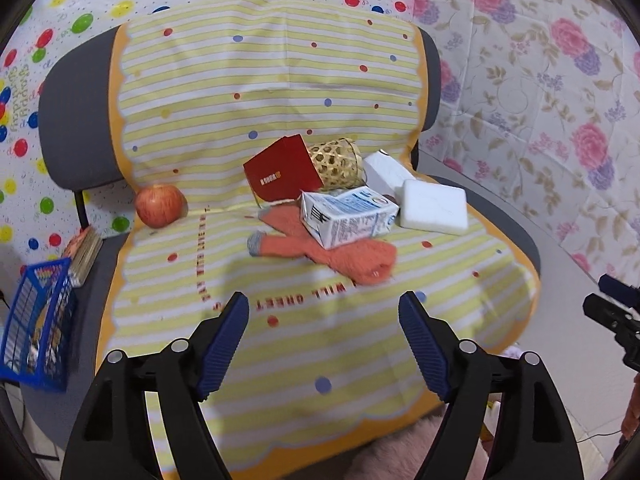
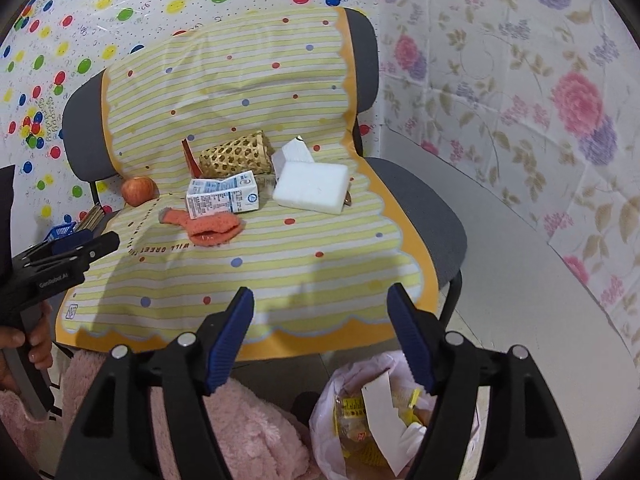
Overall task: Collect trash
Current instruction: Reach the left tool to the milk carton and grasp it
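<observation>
**Inspector A:** On the chair seat [image 1: 504, 216], over the yellow striped cloth [image 1: 264, 80], the items lie in one cluster near the backrest. A milk carton [image 1: 348, 216] lies on its side across an orange knitted glove [image 1: 320, 248]. Behind it a red box [image 1: 280, 170] leans tilted against a woven bamboo basket [image 1: 336, 162], which lies on its side.

**Inspector B:** And to the right of the carton?

**Inspector A:** A white foam block [image 1: 434, 208] lies flat, just beside the carton, with a second white box [image 1: 384, 170] partly hidden behind it. An apple [image 1: 160, 205] sits well apart at the left edge of the cloth. A blue mesh basket [image 1: 36, 320] stands off the seat at the far left.

**Inspector B:** State of the tongs?

**Inspector A:** Left tongs [image 1: 324, 344] stand wide apart with nothing between the pads, above the front of the cloth. Right tongs [image 2: 320, 336] likewise spread and empty, over the front edge of the seat.

**Inspector B:** Anything below the seat?

**Inspector A:** In the right wrist view, a plastic trash bag [image 2: 340, 400] sits on the floor holding paper and yellow wrappers, beside a pink fluffy fabric [image 2: 248, 432]. A hand [image 2: 24, 348] at the left edge grips the other tool's handle.
</observation>
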A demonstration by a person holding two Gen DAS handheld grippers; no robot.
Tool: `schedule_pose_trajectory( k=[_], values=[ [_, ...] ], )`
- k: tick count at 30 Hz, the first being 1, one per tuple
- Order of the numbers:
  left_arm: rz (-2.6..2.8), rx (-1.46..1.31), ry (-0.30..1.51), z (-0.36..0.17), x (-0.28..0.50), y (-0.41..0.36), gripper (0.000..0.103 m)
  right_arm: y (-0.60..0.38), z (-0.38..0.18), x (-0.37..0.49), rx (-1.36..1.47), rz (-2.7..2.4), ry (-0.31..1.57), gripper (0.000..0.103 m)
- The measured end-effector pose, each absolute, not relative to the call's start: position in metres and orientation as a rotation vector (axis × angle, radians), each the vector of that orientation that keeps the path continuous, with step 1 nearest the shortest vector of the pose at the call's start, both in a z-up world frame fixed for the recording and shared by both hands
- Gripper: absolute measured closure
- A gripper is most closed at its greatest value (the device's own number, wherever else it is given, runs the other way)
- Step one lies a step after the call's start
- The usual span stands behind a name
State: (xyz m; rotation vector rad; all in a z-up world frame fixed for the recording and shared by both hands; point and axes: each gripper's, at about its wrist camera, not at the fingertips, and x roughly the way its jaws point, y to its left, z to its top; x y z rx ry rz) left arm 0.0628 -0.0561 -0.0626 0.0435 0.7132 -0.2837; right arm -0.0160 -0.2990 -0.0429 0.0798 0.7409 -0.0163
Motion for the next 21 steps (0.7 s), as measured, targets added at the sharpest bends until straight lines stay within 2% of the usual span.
schedule_pose_trajectory(
  k=[2,7,16,18,21],
  values=[
    [-0.288,0.062,0.712,-0.066,0.074,-0.061,0.025,-0.298,-0.043,-0.005,0.077,-0.015,0.737,0.024],
    [-0.309,0.076,0.711,-0.076,0.107,-0.072,0.019,-0.301,-0.052,0.024,0.087,-0.013,0.762,0.017],
    [-0.379,0.079,0.754,-0.103,0.178,-0.089,0.019,-0.304,-0.07,0.052,0.113,-0.005,0.802,0.016],
    [-0.385,0.091,0.758,-0.107,0.191,-0.09,0.015,-0.306,-0.072,0.057,0.111,-0.006,0.808,0.016],
    [-0.401,0.091,0.767,-0.111,0.207,-0.091,0.014,-0.306,-0.076,0.064,0.109,-0.007,0.819,0.016]
  ],
)
